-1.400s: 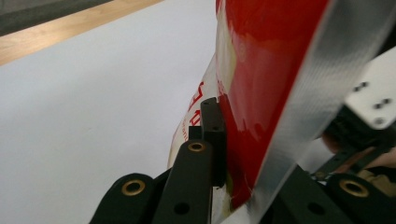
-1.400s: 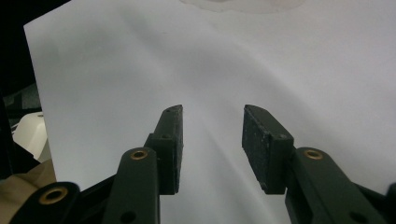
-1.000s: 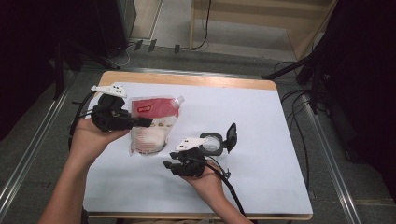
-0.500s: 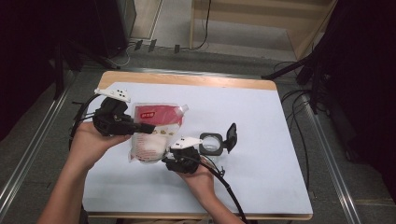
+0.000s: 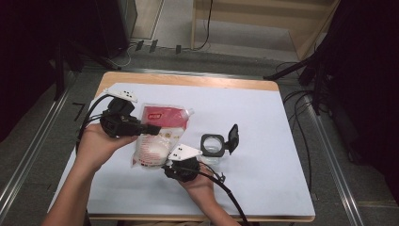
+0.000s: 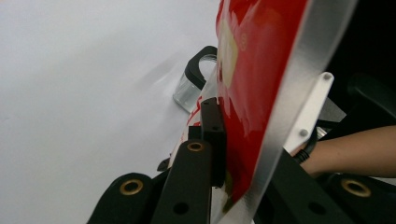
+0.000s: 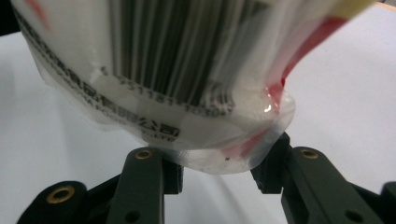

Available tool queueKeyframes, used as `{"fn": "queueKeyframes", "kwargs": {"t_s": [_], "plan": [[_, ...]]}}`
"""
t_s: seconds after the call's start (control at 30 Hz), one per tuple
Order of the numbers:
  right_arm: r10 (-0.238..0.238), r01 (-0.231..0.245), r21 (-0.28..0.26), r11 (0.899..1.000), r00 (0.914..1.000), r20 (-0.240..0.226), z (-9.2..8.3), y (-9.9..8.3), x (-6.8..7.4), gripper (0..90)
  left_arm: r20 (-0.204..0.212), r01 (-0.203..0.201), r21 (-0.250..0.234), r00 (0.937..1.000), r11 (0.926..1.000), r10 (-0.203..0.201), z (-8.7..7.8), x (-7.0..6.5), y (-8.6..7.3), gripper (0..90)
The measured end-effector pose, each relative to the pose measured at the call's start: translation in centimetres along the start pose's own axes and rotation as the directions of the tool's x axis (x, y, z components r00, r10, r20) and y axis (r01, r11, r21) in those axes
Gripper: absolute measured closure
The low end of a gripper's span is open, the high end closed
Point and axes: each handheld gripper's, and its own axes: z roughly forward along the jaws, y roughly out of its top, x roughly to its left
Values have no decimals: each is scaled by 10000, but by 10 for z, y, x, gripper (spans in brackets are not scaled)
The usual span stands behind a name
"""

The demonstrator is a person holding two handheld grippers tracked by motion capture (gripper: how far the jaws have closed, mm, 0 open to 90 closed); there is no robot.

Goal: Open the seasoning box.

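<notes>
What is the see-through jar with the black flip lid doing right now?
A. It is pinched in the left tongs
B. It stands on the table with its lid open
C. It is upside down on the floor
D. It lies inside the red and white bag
B: the jar stands on the white table with its black lid flipped up, beside the bag.

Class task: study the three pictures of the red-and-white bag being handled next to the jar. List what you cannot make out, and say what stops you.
- Bag: its label text is too small in the high view, and too close and blurred in the right tool view.
- Jar: the bag's edge hides most of it in the left tool view.
- Right tool: its grey plate covers the jaws in the high view.
</notes>
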Motion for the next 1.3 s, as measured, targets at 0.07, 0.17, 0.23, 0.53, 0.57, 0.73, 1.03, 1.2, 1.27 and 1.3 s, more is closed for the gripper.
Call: {"fn": "queueKeyframes", "kwargs": {"t_s": [0.07,0.17,0.23,0.53,0.57,0.73,1.03,1.2,1.27,1.3], "plan": [[111,-109,172,9998,9999,-126,-1,-1,1,616,-54,-88,65,9999,9999,88,5,-2,2,900],[420,-402,388,9984,9980,-467,-3,-1,2,612,-330,-135,116,9994,9998,138,10,-5,5,899],[571,-542,456,9975,9963,-640,-5,-1,2,612,-261,-101,41,9996,9999,102,12,-6,7,896],[-674,702,613,9956,9966,-472,-12,10,25,559,-144,-342,3,9993,9994,342,29,-14,13,872],[-502,543,652,9964,9968,-628,-11,11,26,559,-194,-501,-27,9986,9987,501,32,-17,13,871],[-70,144,666,9977,9939,-1105,-15,11,26,557,-75,-959,-78,9954,9954,958,37,-19,13,856],[678,-621,373,9974,9817,-1777,-24,16,29,558,789,-602,7,9951,9982,600,51,-18,12,804],[648,-581,410,9975,9798,-1889,-24,16,34,562,903,-377,310,9953,9988,348,58,-20,13,807],[593,-521,430,9977,9804,-1878,-23,16,35,560,1006,-287,463,9946,9985,240,62,-21,13,809],[567,-494,441,9978,9813,-1841,-23,15,36,559,1021,-238,473,9946,9986,188,64,-21,14,810]]}}
